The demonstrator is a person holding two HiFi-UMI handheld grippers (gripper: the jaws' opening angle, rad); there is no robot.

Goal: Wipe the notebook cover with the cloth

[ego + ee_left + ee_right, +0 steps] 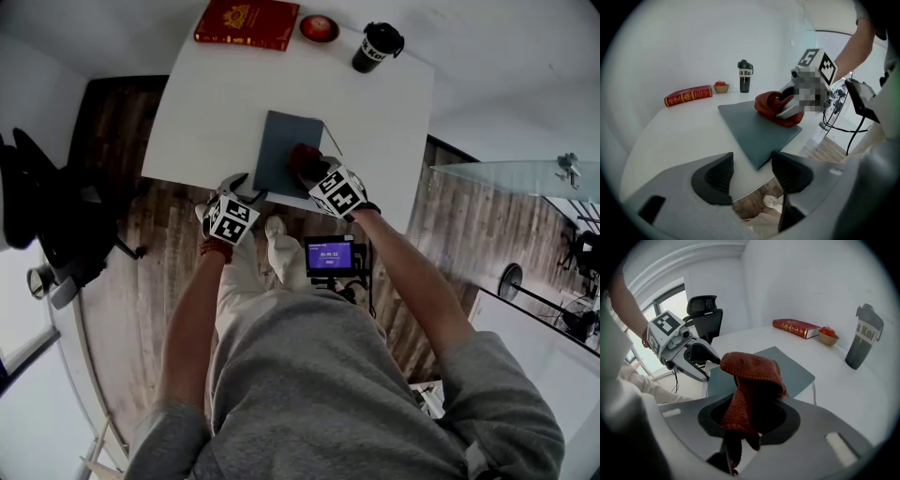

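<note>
— Where's the cloth?
— Pinched in the right gripper, whose jaws are closed on it. It is bunched on the grey notebook.
— And the left gripper?
— Jaws apart and empty, just short of the notebook's near corner at the table edge.

Cloth on notebook; book — behind

The cloth hides the notebook's near edge in the right gripper view; cup lettering wraps out of sight; book title too small to read.
</note>
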